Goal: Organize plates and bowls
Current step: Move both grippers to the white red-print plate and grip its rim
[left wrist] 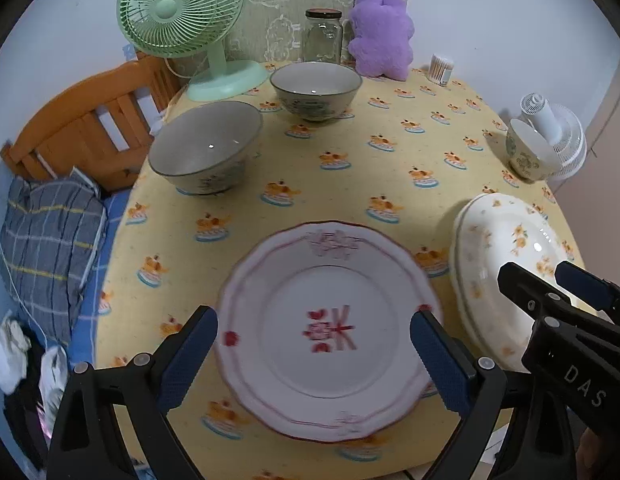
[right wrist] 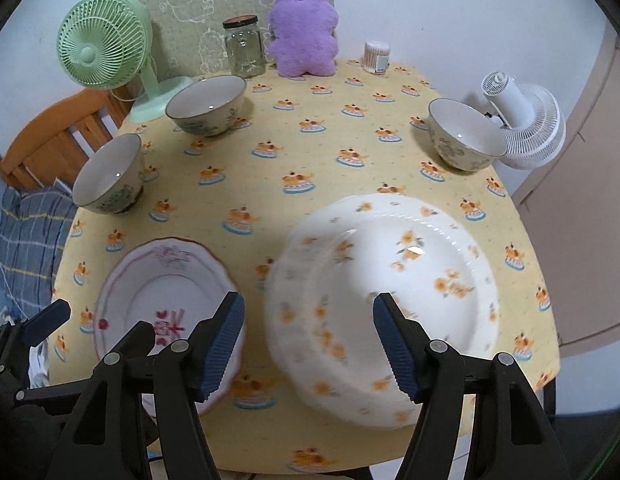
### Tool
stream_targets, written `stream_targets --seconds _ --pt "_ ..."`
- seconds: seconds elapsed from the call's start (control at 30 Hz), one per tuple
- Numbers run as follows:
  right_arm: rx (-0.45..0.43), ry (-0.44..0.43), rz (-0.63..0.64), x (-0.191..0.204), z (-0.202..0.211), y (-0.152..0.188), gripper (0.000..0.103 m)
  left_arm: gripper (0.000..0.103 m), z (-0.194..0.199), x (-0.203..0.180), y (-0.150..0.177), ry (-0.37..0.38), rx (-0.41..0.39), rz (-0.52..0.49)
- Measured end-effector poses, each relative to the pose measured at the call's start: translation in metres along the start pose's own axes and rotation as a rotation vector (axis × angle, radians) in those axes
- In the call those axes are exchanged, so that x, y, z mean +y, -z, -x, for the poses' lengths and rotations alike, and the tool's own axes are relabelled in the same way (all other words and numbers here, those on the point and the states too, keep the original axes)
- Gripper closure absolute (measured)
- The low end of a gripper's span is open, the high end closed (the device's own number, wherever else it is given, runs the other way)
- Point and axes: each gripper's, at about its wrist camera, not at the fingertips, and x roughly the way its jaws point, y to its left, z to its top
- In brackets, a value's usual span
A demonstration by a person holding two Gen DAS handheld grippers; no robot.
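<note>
Your left gripper hangs over the red-patterned plate near the table's front edge, jaws spread wide to either side of it and grasping nothing. Your right gripper is poised likewise over the orange-flowered plate, jaws parted and empty; whether any fingertip touches a rim cannot be told.

Count: two plates, side by side on the yellow tablecloth, and three bowls. Two bowls, the near-left bowl and the rear bowl, stand at the left and back by the green fan; the right bowl stands beside the white fan. Behind are one glass jar, one purple plush toy and one tub of cotton swabs.

The left wrist view alone shows the pillow and the wooden bed frame's slats plainly; the right wrist view alone shows the right bowl's interior.
</note>
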Motion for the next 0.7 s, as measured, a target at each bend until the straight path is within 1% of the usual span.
stream_targets --seconds 0.13,0.2,0.3,0.47,0.57,0.7 --pt "0.015 -0.006 -0.016 0.024 -0.007 0.009 0.033 0.006 -0.007 0.018 0.006 -0.009 0.018 -0.016" --pt "0.017 -0.007 -0.016 0.034 -0.009 0.012 0.033 0.006 -0.008 0.025 0.008 -0.007 0.015 -0.019" --pt "0.021 0.009 -0.014 0.046 -0.016 0.015 0.033 0.007 -0.014 0.032 0.012 -0.002 0.020 -0.027" --pt "0.050 0.008 -0.031 0.052 -0.031 0.021 0.033 0.008 -0.028 0.037 0.016 -0.011 0.023 -0.040" --pt "0.078 0.002 -0.039 0.056 -0.042 0.025 0.034 0.012 -0.038 0.040 0.019 -0.011 0.047 -0.044" --pt "0.117 0.003 -0.031 0.061 -0.059 0.026 0.036 0.015 -0.053 0.043 0.021 -0.006 0.088 -0.042"
